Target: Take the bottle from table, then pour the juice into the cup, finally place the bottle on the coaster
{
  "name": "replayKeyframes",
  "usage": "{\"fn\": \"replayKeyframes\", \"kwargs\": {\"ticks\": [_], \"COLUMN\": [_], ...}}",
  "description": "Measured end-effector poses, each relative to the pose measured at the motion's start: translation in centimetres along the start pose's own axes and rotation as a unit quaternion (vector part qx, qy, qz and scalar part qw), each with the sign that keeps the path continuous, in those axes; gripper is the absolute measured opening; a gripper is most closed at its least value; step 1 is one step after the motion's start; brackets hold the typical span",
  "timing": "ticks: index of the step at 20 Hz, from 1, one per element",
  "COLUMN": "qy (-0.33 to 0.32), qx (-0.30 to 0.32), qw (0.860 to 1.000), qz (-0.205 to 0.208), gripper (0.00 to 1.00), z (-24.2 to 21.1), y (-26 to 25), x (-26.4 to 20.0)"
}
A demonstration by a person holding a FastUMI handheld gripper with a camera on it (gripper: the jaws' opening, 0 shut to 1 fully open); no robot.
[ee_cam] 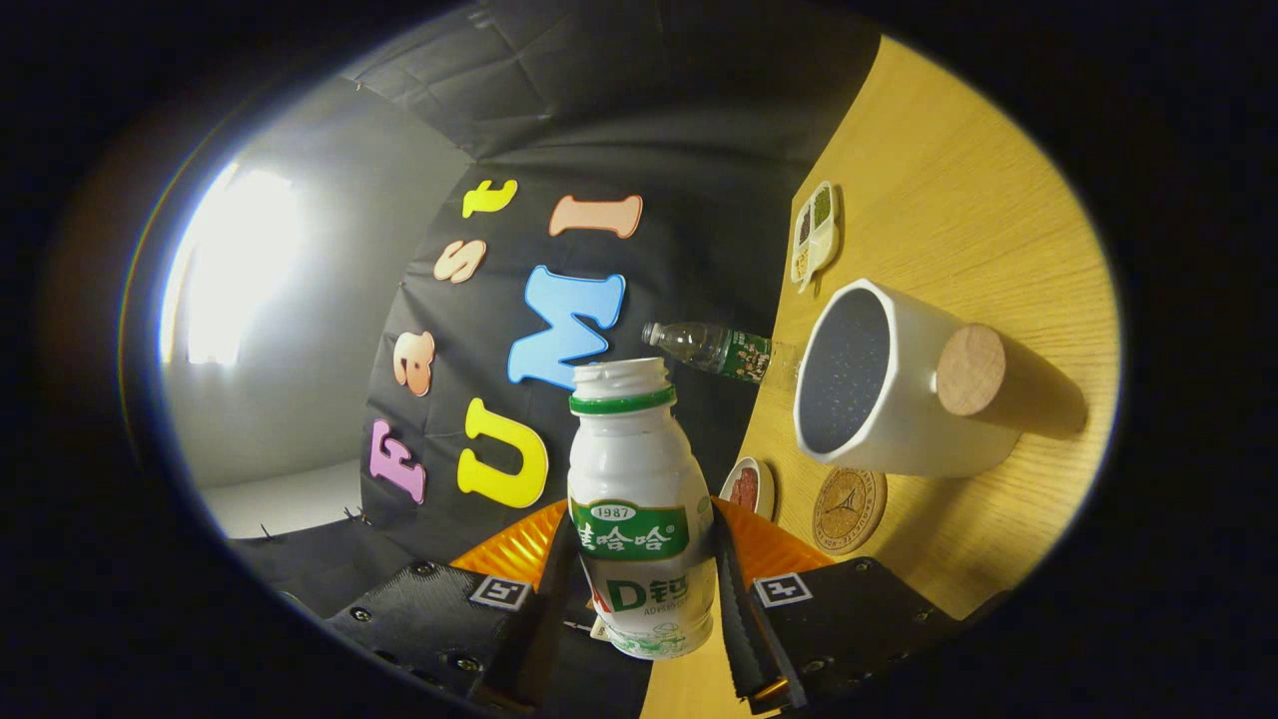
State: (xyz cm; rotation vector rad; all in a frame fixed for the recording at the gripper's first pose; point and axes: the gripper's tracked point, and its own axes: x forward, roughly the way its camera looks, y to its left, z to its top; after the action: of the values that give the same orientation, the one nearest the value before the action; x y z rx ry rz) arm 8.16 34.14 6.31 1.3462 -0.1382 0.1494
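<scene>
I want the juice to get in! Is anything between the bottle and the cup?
Nothing visible. The claw is shut on the white bottle, and the white cup's open mouth lies just beyond it across bare table.

Wooden table (958,180), black cloth wall (639,130), grey wall with bright light (235,265)

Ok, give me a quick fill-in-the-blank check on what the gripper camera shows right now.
1. The gripper is shut on the white ____.
2. The white cup has a round ____ handle.
3. The coaster lies right beside the ____.
4. The bottle has a ____ band around its neck.

Missing words: bottle; wooden; cup; green
</scene>
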Motion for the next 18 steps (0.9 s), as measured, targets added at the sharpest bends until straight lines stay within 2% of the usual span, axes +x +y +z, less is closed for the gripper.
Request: {"fn": "replayKeyframes", "kwargs": {"ticks": [8, 18], "qy": [-0.008, -0.024], "qx": [0.077, 0.169], "qw": [0.997, 0.985], "qz": [-0.013, -0.014], "gripper": [0.66, 0.66], "z": [0.09, 0.82], "y": [-0.12, 0.23], "x": [-0.19, -0.44]}}
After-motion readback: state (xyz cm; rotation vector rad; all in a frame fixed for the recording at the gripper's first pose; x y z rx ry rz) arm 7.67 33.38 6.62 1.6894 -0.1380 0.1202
